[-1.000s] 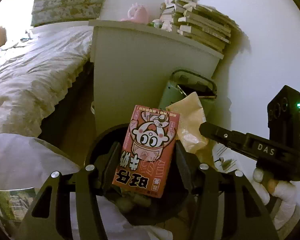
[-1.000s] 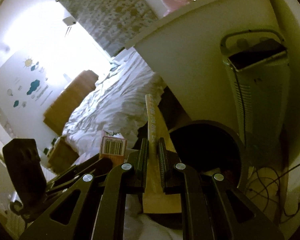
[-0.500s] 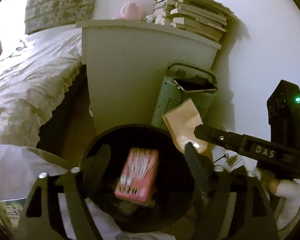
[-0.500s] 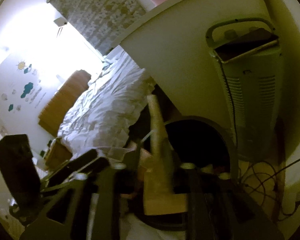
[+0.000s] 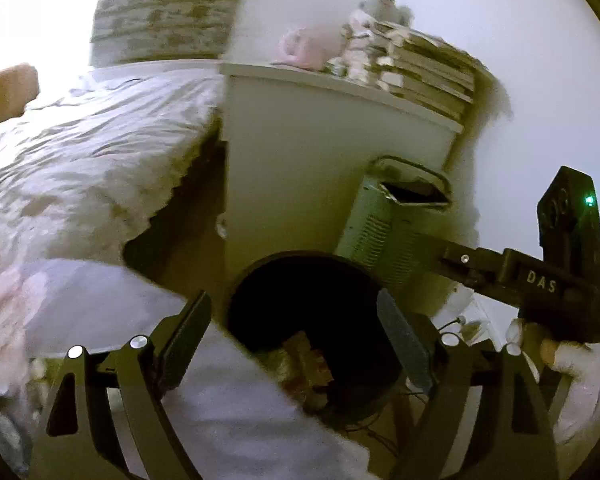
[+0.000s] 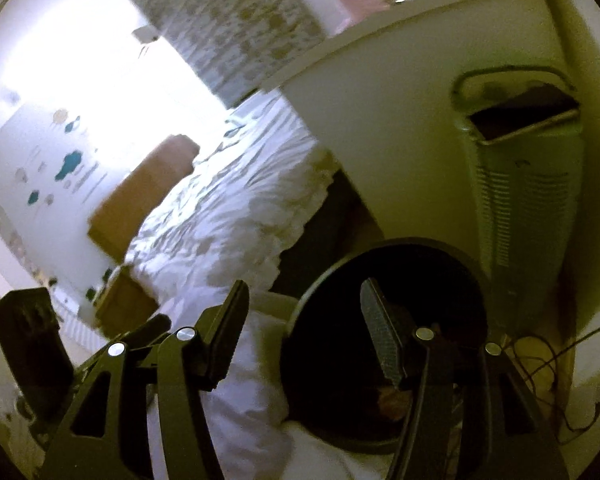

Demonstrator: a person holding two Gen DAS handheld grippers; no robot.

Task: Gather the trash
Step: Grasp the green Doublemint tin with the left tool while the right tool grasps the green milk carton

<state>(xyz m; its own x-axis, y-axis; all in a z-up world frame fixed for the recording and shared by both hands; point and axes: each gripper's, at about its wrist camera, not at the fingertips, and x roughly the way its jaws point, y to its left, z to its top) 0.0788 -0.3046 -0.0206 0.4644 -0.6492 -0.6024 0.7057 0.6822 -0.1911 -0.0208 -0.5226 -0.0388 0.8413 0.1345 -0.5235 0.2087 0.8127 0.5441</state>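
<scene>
Your left gripper (image 5: 294, 338) has just been opening; its jaws stand spread with nothing between them, above the dark bin's (image 5: 260, 276) near rim. The red carton (image 5: 306, 360) lies inside the bin on the floor. Your right gripper (image 6: 306, 326) has also just been opening, jaws spread and empty over the bin, beside the pale green heater (image 6: 528, 200).

Both fisheye views are dimly lit and softened by motion blur, with straight edges bent toward the black rims. Glare is thrown from a blown-out window (image 6: 80, 80), while the bin (image 5: 300, 280) interior is lost in shadow.
</scene>
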